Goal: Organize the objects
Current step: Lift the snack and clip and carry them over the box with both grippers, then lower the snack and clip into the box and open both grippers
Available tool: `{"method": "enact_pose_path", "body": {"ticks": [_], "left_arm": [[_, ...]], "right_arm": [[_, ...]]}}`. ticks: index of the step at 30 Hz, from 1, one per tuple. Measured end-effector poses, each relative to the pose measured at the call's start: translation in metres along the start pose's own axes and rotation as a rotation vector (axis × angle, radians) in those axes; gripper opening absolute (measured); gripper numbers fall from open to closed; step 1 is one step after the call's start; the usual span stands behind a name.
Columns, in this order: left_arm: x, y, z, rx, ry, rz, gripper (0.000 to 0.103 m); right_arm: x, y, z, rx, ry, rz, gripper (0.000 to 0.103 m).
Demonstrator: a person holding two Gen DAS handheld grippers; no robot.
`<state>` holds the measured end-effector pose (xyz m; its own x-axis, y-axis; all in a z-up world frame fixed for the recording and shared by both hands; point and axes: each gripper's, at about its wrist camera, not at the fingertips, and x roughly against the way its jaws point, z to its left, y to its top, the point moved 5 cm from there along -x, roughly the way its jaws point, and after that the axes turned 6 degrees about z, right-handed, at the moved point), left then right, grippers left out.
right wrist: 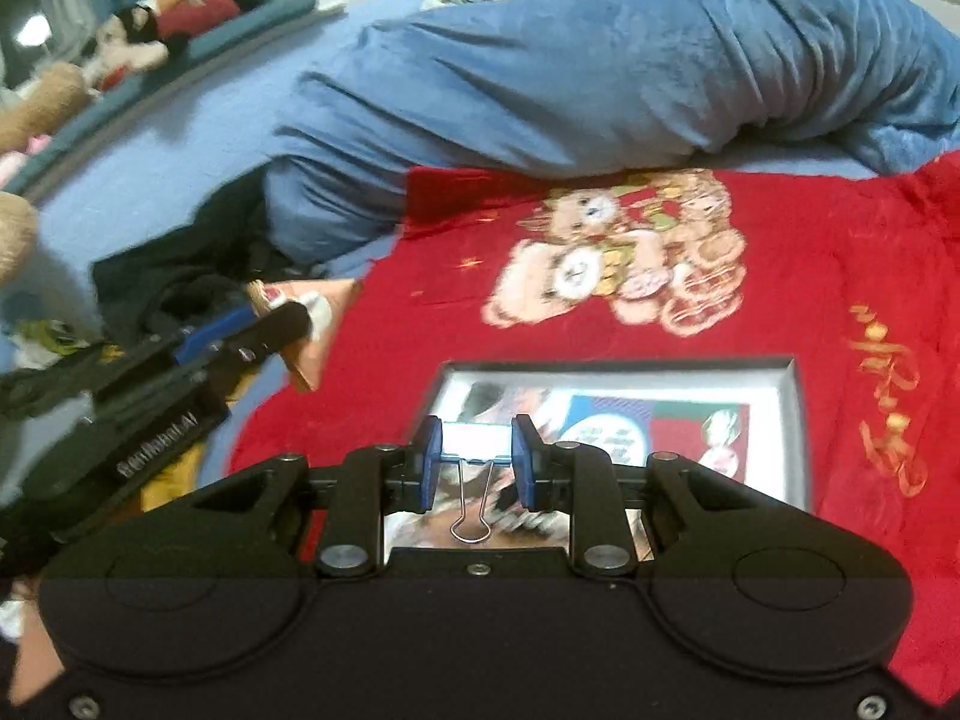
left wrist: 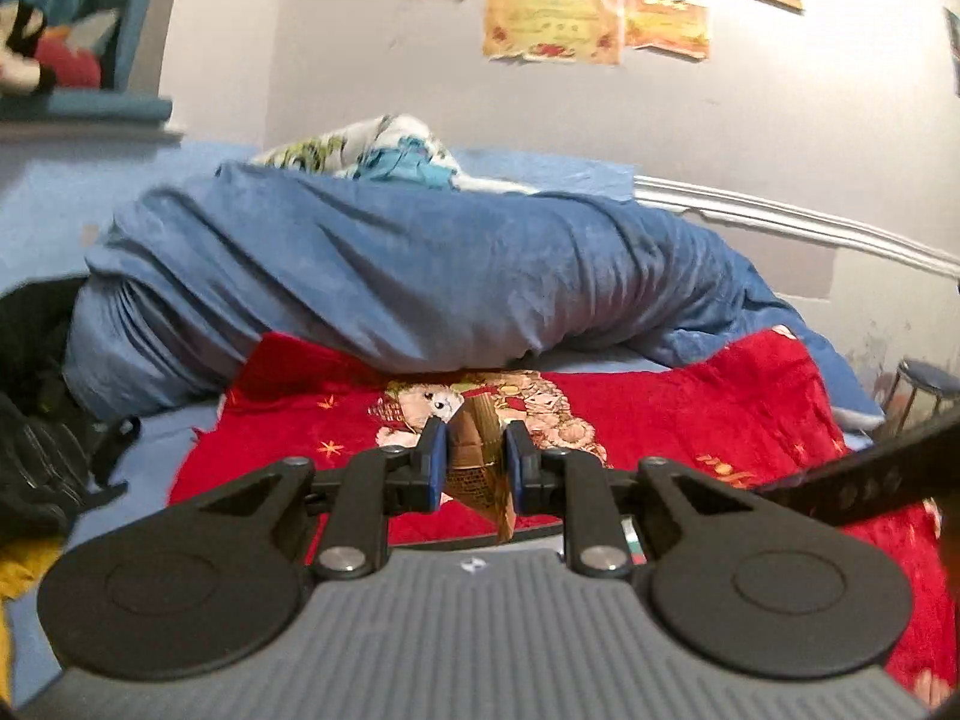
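Observation:
My left gripper (left wrist: 474, 444) is shut on a brown and gold paper packet (left wrist: 477, 474), held above a red blanket (left wrist: 690, 408). The right wrist view shows that same left gripper (right wrist: 282, 324) at the left, with the tan packet (right wrist: 327, 330) sticking out of its jaws. My right gripper (right wrist: 477, 450) is shut on a pale blue binder clip (right wrist: 477, 439), whose wire handles hang toward the camera. Below it, a grey-rimmed tray (right wrist: 793, 420) with colourful printed cards inside lies on the red blanket (right wrist: 420, 300). A black part of the right gripper (left wrist: 870, 474) shows at the right edge of the left wrist view.
A rolled blue duvet (left wrist: 390, 276) lies across the bed behind the blanket. A black bag (left wrist: 36, 420) sits at the left and a stool (left wrist: 924, 378) at the far right. Plush toys (right wrist: 138, 36) rest on a ledge. Papers hang on the wall (left wrist: 552, 18).

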<state>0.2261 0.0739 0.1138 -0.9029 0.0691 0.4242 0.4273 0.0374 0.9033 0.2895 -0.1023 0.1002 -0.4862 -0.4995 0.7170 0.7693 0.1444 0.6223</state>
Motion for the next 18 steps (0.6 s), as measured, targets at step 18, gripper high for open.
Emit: {"method": "enact_pose_path", "body": {"ticks": [18], "left_arm": [[-0.122, -0.081, -0.014, 0.041, -0.011, 0.184, 0.025]], "right_arm": [[-0.18, -0.017, -0.075, -0.029, -0.162, 0.035, 0.024]]}}
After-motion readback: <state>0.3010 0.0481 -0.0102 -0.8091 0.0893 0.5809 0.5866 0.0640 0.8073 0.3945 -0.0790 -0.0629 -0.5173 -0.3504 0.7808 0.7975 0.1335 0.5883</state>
